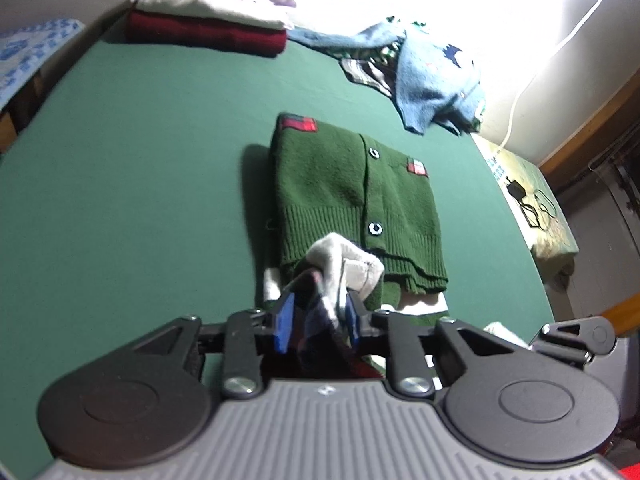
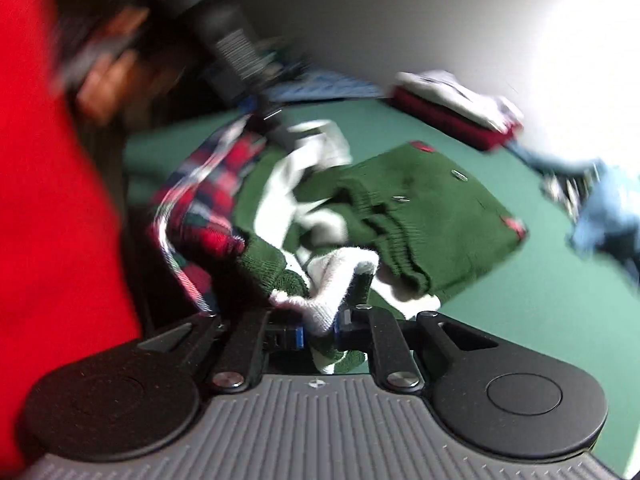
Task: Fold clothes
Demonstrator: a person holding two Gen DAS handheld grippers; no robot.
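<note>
A dark green knitted cardigan (image 1: 344,188) with buttons and red plaid patches lies partly folded on the green table (image 1: 140,160). Its near end is bunched up, showing white fabric and red plaid lining (image 2: 212,200). My left gripper (image 1: 318,314) is shut on a wad of that white and plaid fabric at the cardigan's near edge. My right gripper (image 2: 319,330) is shut on a fold of white and green fabric just in front of the cardigan's (image 2: 432,216) ribbed hem. The right wrist view is blurred.
A white garment folded on a maroon one (image 1: 208,20) sits at the far left of the table. A loose blue garment pile (image 1: 432,72) lies far right. A side surface with cables (image 1: 532,200) stands beyond the right edge. A person's red sleeve (image 2: 48,200) fills the left of the right wrist view.
</note>
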